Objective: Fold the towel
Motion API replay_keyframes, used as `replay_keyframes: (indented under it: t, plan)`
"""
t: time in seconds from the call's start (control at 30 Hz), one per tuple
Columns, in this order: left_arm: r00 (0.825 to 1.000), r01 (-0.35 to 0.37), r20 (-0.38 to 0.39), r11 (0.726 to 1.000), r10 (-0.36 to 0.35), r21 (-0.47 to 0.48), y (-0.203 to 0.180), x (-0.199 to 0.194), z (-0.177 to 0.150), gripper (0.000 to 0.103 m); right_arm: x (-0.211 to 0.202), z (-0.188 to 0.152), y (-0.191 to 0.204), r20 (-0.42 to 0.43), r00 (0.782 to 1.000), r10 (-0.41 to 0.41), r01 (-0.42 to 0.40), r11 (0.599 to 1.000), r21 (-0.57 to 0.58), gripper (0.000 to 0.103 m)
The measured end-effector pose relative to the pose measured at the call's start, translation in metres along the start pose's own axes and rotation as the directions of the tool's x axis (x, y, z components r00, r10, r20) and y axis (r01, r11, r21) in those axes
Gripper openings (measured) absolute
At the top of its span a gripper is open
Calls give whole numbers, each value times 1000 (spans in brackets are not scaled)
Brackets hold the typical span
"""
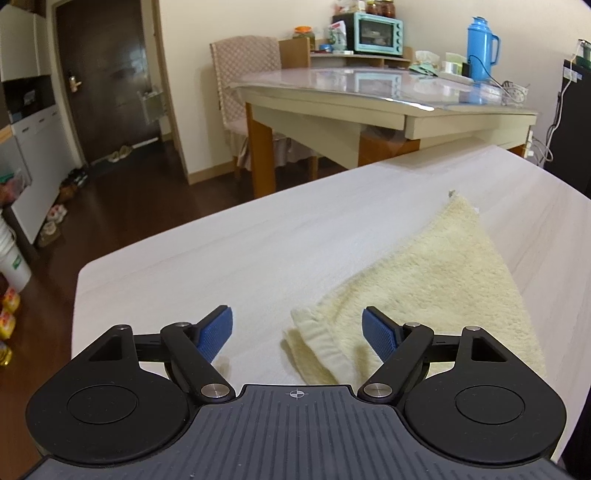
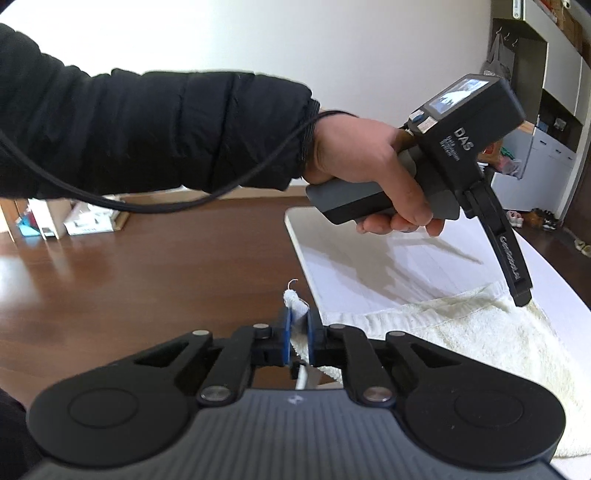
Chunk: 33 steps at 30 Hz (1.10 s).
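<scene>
A cream terry towel [image 1: 424, 280] lies on the pale wooden table [image 1: 258, 236], folded into a rough triangle with a doubled corner near me. My left gripper [image 1: 297, 330] is open just above that doubled corner, its blue pads [image 1: 218, 328] wide apart and touching nothing. In the right wrist view my right gripper [image 2: 298, 338] is shut on another towel corner [image 2: 295, 301], which sticks up between the blue pads, held off the table's edge. The towel [image 2: 480, 332] trails from there onto the table. A hand [image 2: 362, 158] in a black sleeve holds the left gripper's handle over the towel.
A second table [image 1: 369, 92] with a blue flask [image 1: 480, 48] and a mint oven [image 1: 378, 33] stands beyond, with a covered chair [image 1: 243, 85]. Dark wooden floor [image 2: 147, 258] surrounds the table [image 2: 351, 266]. Boxes [image 2: 74, 218] sit by the wall. Shoes line the floor near the door.
</scene>
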<state>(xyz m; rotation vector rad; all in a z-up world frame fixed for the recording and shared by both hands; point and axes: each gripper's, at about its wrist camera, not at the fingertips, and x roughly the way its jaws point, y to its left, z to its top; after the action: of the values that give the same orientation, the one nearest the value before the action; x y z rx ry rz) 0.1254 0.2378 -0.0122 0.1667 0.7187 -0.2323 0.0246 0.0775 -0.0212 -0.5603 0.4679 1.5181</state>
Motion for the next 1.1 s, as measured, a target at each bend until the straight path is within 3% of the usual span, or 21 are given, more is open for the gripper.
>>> replay_keyframes:
  t: [0.23, 0.4, 0.53, 0.6, 0.7, 0.87, 1.0, 1.1]
  plan:
    - [998, -41, -51, 999, 41, 9, 10, 5, -11, 83, -15, -4, -3, 43, 997, 70, -73, 995, 62, 9]
    - [998, -45, -47, 999, 44, -29, 15, 4, -12, 86, -44, -2, -27, 152, 985, 84, -110, 979, 171, 9]
    - [998, -64, 19, 994, 66, -93, 27, -13, -4, 86, -76, 0, -73, 268, 963, 29, -115, 944, 309, 9]
    - [995, -80, 52, 990, 87, -119, 33, -23, 0, 86, -93, -8, -103, 315, 949, -21, -111, 911, 396, 9]
    - [991, -94, 86, 987, 106, -132, 36, -35, 3, 86, -122, -34, -151, 378, 917, -128, -111, 828, 550, 9]
    - [991, -91, 92, 991, 100, -98, 22, -38, 2, 86, -143, -100, -214, 353, 893, -281, -100, 639, 763, 9]
    - [993, -74, 84, 994, 80, -79, 10, -33, 0, 86, -156, -133, -237, 303, 890, -340, -67, 560, 826, 9]
    - [995, -59, 76, 996, 64, -69, 4, -27, 0, 86, -159, -144, -243, 289, 885, -365, -58, 530, 846, 9]
